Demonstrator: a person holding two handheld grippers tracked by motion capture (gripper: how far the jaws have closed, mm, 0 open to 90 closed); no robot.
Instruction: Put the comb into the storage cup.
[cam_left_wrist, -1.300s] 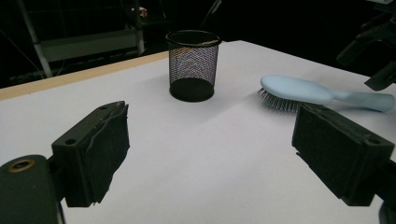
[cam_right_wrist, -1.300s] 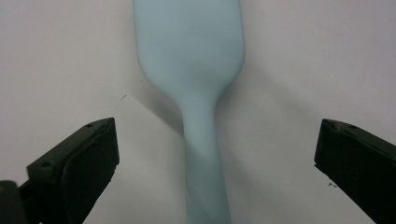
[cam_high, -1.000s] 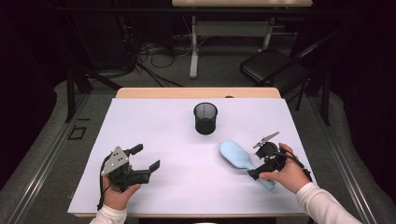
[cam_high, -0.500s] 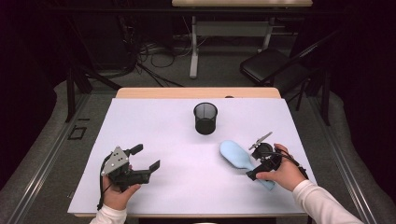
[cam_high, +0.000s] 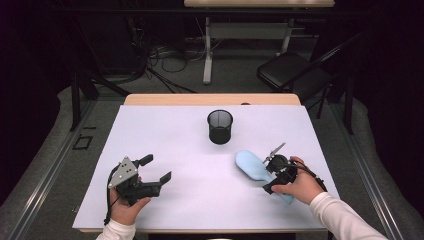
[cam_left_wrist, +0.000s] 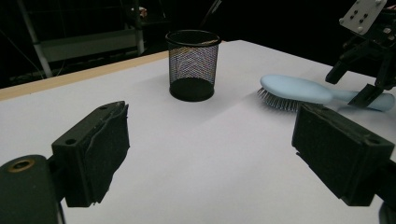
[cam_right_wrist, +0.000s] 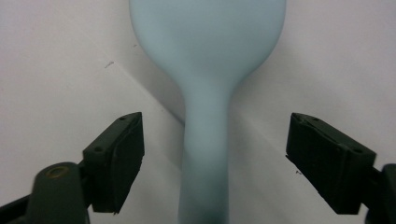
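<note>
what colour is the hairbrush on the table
Pale blue; the hairbrush shows best in the left gripper view.

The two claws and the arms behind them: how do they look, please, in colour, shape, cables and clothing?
Both are black two-jaw tools. The left claw has blocky rectangular pads with small round holes, a grey three-cornered plate with dots on top, and a black cable trailing from it. The right claw is black too, with a pale plate. Both of the person's forearms wear white sleeves.

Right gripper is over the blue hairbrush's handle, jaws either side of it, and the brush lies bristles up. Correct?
Not quite: the hairbrush lies bristles down on the table, as the left gripper view shows. The right gripper does straddle the handle, its jaws just closing, pads not yet touching.
</note>
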